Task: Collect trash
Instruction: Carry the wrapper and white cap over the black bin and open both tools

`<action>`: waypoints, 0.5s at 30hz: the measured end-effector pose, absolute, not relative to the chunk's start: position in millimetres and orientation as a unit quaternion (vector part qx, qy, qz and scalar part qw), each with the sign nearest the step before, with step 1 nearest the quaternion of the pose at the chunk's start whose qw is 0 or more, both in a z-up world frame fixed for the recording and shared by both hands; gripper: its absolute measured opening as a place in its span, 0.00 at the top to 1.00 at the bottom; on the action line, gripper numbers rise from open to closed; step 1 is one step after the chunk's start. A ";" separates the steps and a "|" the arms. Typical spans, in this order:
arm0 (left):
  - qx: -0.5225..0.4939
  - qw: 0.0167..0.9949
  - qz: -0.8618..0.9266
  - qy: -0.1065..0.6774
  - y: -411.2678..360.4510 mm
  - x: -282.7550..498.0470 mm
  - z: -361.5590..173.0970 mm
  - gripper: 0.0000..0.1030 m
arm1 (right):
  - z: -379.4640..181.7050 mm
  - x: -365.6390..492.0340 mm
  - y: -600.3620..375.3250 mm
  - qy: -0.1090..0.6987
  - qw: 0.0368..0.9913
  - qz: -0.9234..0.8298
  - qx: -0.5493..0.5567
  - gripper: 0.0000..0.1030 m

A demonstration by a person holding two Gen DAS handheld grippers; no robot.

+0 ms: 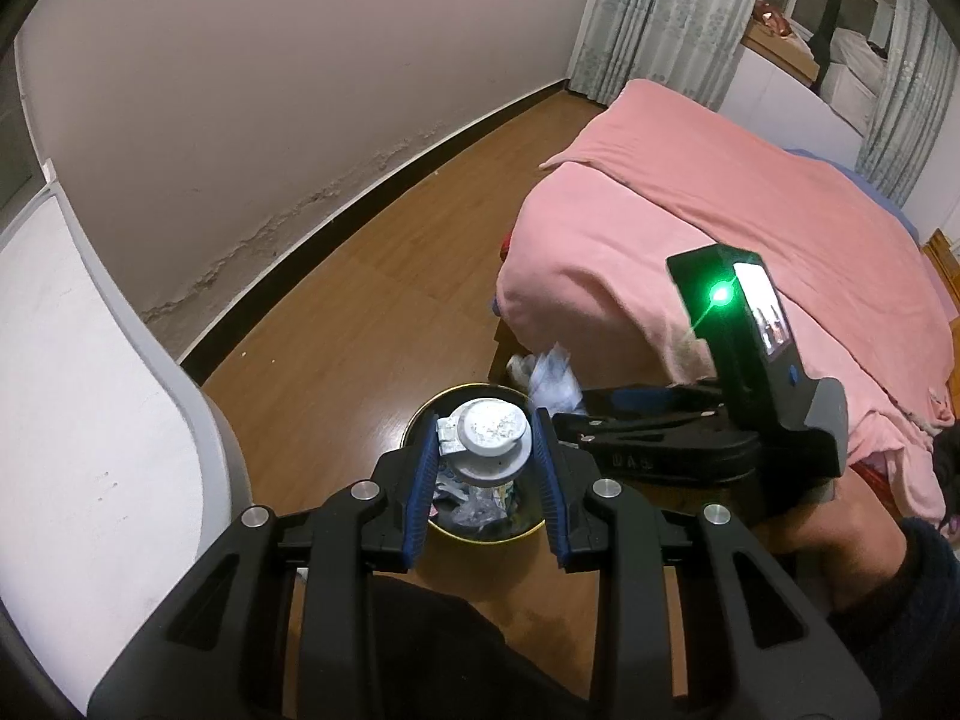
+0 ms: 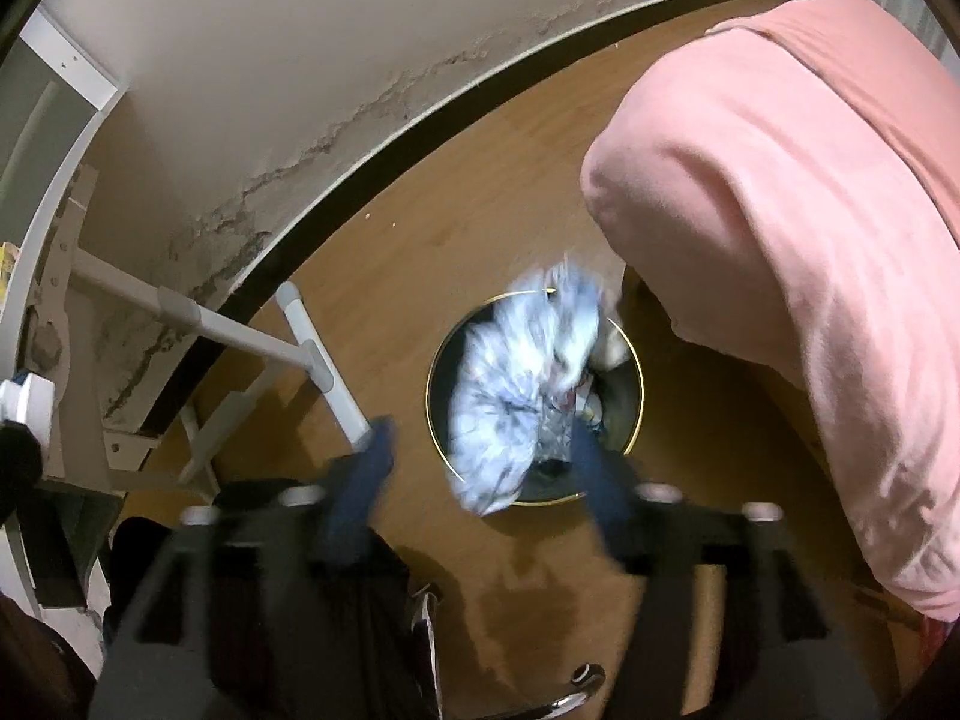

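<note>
My left gripper (image 1: pixel 485 450) is shut on a round grey-and-white plastic piece (image 1: pixel 492 441) and holds it over the round black trash bin with a gold rim (image 1: pixel 414 426), which holds mixed wrappers. In the right wrist view, my right gripper (image 2: pixel 480 450) is open and blurred. A crumpled white-and-blue plastic bag (image 2: pixel 510 396) hangs loose between its fingers, over the bin (image 2: pixel 435 360). The same bag (image 1: pixel 555 381) shows in the left wrist view at the tip of the right gripper (image 1: pixel 570 420).
A bed under a pink blanket (image 1: pixel 690 228) stands right of the bin. A white desk (image 1: pixel 72 372) is at the left, its legs (image 2: pixel 312 348) close to the bin. Wood floor and a wall with a dark baseboard (image 1: pixel 336 222) lie behind.
</note>
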State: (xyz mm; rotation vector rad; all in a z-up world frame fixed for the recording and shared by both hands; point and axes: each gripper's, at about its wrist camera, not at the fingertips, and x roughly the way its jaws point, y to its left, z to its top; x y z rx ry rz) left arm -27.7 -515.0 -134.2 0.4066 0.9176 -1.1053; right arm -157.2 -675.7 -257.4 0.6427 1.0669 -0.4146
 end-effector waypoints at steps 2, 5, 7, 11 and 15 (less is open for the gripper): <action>0.184 0.734 -0.502 0.419 -514.3 -27.4 -134.7 0.71 | -255.6 -156.2 -676.5 0.492 0.794 -0.192 0.302 0.34; 0.187 0.732 -0.504 0.419 -513.7 -26.9 -135.0 0.71 | -253.0 -156.7 -678.9 0.483 0.795 -0.202 0.305 0.34; 0.191 0.728 -0.507 0.421 -516.4 -28.4 -137.3 0.71 | -252.0 -158.0 -680.9 0.479 0.795 -0.209 0.309 0.34; 0.195 0.718 -0.512 0.429 -525.6 -30.6 -145.3 0.71 | -249.4 -163.2 -687.7 0.467 0.794 -0.227 0.316 0.34; 0.206 0.708 -0.520 0.431 -540.5 -36.6 -153.3 0.71 | -247.2 -171.1 -697.4 0.455 0.791 -0.248 0.325 0.32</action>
